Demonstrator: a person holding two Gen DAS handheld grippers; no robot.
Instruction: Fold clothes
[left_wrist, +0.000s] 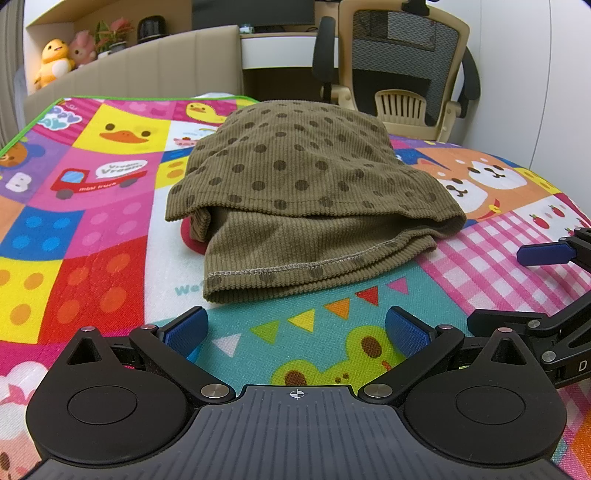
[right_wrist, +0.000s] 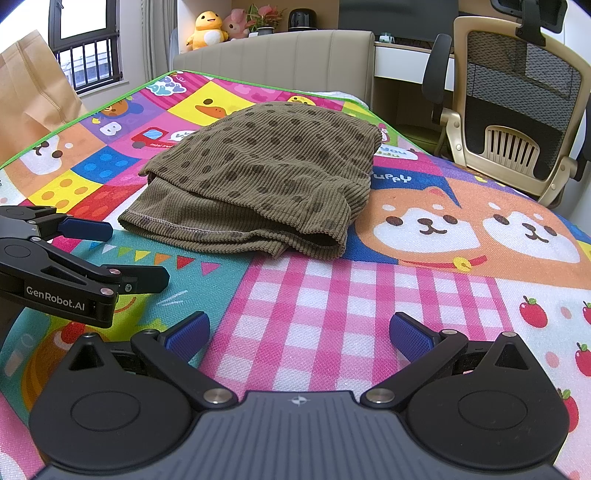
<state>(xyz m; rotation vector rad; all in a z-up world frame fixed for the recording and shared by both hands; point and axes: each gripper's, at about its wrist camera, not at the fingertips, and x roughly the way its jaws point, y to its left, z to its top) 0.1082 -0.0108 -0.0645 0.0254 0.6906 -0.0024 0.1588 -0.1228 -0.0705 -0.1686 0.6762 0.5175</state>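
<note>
Olive-brown ribbed cloth with dark polka dots (left_wrist: 306, 184) lies folded in layers on the bright cartoon-patterned play mat (left_wrist: 92, 221), its stitched hem turned toward the 2 tools. The left gripper (left_wrist: 295, 330) and right gripper (right_wrist: 299, 332) both hover just short of it, blue-padded fingers (right_wrist: 186, 338) spread wide and pinching nothing.

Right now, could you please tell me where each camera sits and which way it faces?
Left wrist: sits on the left gripper, facing the olive dotted garment across the play mat; its own open jaws show, and the right gripper at right.
Right wrist: sits on the right gripper, jaws open, garment ahead-left; the left gripper shows at left.
Shared: garment, mat, office chair, plush toys.
</note>
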